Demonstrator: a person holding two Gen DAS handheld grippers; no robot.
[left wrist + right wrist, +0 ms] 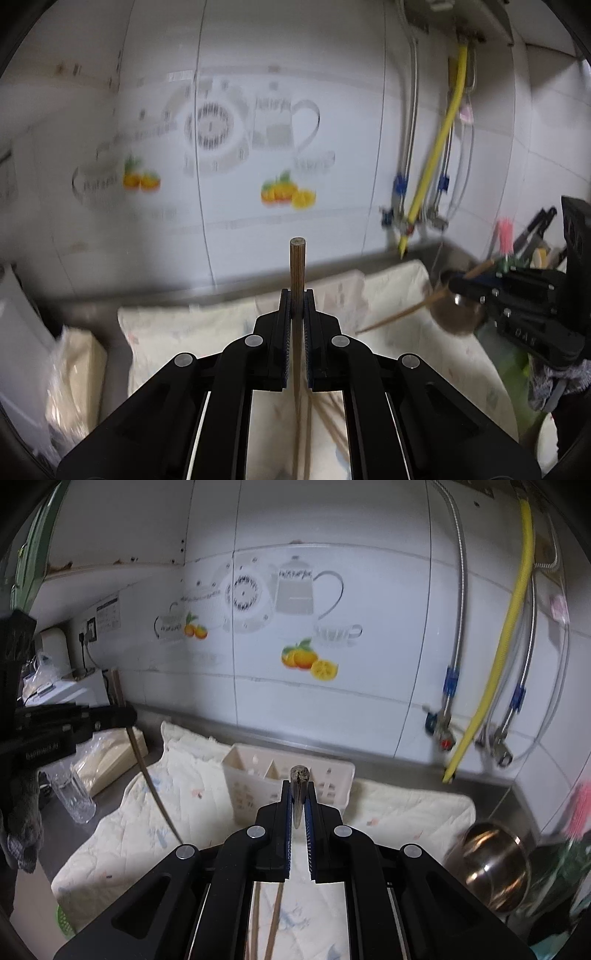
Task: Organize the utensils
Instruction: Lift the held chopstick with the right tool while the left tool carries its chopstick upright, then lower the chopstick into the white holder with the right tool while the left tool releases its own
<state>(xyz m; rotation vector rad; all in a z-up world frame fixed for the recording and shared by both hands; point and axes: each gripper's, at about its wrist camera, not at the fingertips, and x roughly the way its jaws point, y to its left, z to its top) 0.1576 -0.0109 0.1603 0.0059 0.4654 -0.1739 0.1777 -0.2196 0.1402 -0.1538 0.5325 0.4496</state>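
Each claw, left and right, grips a chopstick upright.

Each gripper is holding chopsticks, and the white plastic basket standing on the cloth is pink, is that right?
Not quite: the basket is white, not pink, as the right wrist view shows. The rest holds: the left gripper and right gripper each hold chopsticks, and the basket stands on the cloth.

Chopstick: we are seeing brown wood.
Cloth: we are seeing cream with faint prints.
Caddy: we are seeing white.
Hose: we are seeing yellow.
Bowl: we are seeing shiny steel.
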